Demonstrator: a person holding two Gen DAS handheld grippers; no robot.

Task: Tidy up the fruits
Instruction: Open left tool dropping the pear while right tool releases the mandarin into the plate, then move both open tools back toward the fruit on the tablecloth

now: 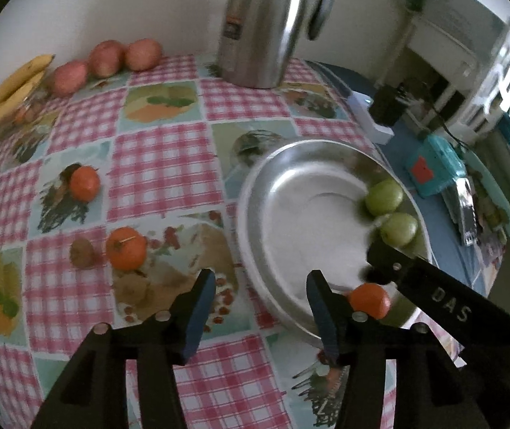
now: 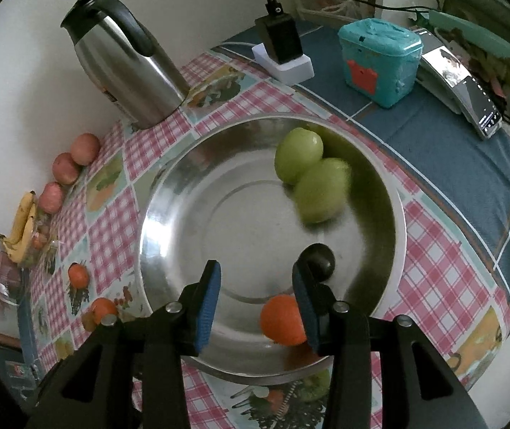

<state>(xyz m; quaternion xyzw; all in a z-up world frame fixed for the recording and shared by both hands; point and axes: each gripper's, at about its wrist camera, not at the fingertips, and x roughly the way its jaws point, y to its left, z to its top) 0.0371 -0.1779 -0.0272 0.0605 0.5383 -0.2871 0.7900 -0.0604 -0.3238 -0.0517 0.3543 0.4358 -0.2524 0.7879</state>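
A steel plate [image 2: 169,193] holds two green fruits [image 2: 298,159] [image 2: 321,189], a dark round fruit [image 2: 321,261] and an orange [image 2: 282,320]. My right gripper [image 2: 256,304] hangs over the plate's near side, open; the orange lies low beside its right finger, the left pad clear of it. My left gripper [image 1: 260,307] is open with nothing between its fingers, over the plate's [image 1: 255,228] near rim. On the cloth to the left lie two oranges [image 1: 84,182] [image 1: 126,248], a brown kiwi [image 1: 81,252], three red apples [image 1: 106,58] and bananas [image 1: 11,89].
A steel jug [image 1: 269,25] stands at the back by the wall. Right of the plate are a white power strip with a black charger [image 2: 283,53], a teal box [image 2: 380,60] and a lit phone [image 2: 466,85] on a blue cloth.
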